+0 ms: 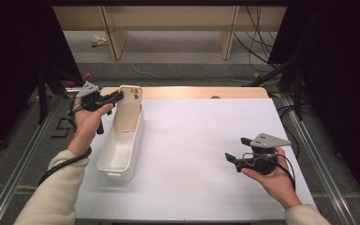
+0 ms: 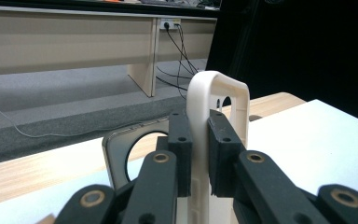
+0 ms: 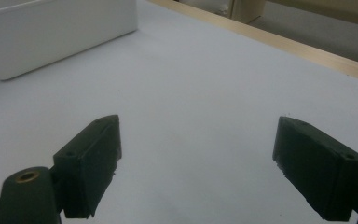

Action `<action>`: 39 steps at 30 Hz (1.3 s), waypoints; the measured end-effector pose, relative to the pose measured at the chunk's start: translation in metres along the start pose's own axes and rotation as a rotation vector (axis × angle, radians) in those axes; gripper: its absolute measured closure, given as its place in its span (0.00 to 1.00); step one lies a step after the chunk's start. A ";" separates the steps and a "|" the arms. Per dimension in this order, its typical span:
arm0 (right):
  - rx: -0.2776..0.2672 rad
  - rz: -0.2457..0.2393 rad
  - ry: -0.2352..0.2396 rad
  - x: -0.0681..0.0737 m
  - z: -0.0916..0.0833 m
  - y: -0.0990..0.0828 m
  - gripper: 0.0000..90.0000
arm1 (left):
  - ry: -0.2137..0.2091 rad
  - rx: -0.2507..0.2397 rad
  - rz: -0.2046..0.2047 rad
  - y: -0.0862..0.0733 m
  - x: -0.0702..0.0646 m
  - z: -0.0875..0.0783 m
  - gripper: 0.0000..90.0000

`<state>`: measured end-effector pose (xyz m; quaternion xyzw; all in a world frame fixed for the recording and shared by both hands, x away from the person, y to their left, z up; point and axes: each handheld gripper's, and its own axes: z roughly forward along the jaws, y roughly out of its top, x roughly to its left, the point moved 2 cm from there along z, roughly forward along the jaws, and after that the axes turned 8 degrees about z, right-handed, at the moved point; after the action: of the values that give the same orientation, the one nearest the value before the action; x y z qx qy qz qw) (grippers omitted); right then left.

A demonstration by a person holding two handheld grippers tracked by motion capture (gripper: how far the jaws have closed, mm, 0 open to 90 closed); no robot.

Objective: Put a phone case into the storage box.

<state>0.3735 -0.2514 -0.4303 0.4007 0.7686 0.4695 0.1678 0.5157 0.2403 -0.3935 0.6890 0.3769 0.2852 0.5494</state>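
Note:
A cream phone case [image 1: 129, 110] stands upright at the far end of a long white bin [image 1: 104, 165] on the left of the table. My left gripper [image 1: 118, 97] is shut on the case's left edge. In the left gripper view the black pads [image 2: 221, 156] press both faces of the case [image 2: 219, 93]. Behind them is a second, dark-rimmed case with a round ring [image 2: 126, 161]. My right gripper [image 1: 236, 149] hovers low over the white table sheet on the right, open, with nothing between its fingers [image 3: 198, 154].
A white sheet [image 1: 197, 140] covers the table, with a wooden strip [image 1: 192, 92] along its far edge. The bin's corner [image 3: 51, 32] lies well ahead of the right gripper. Beyond the table are pale wooden furniture legs and cables on a grey floor.

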 end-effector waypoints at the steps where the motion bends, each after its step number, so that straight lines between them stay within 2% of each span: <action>1: 0.000 0.001 0.000 0.000 0.000 0.000 0.18 | 0.001 0.000 0.000 0.000 0.000 0.000 0.90; 39: 0.006 0.003 0.005 0.000 0.001 -0.001 0.18 | 0.017 0.047 -0.018 -0.016 0.007 0.011 0.90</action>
<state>0.3739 -0.2511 -0.4316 0.4013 0.7699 0.4684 0.1640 0.5256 0.2418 -0.4114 0.6959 0.3942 0.2770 0.5325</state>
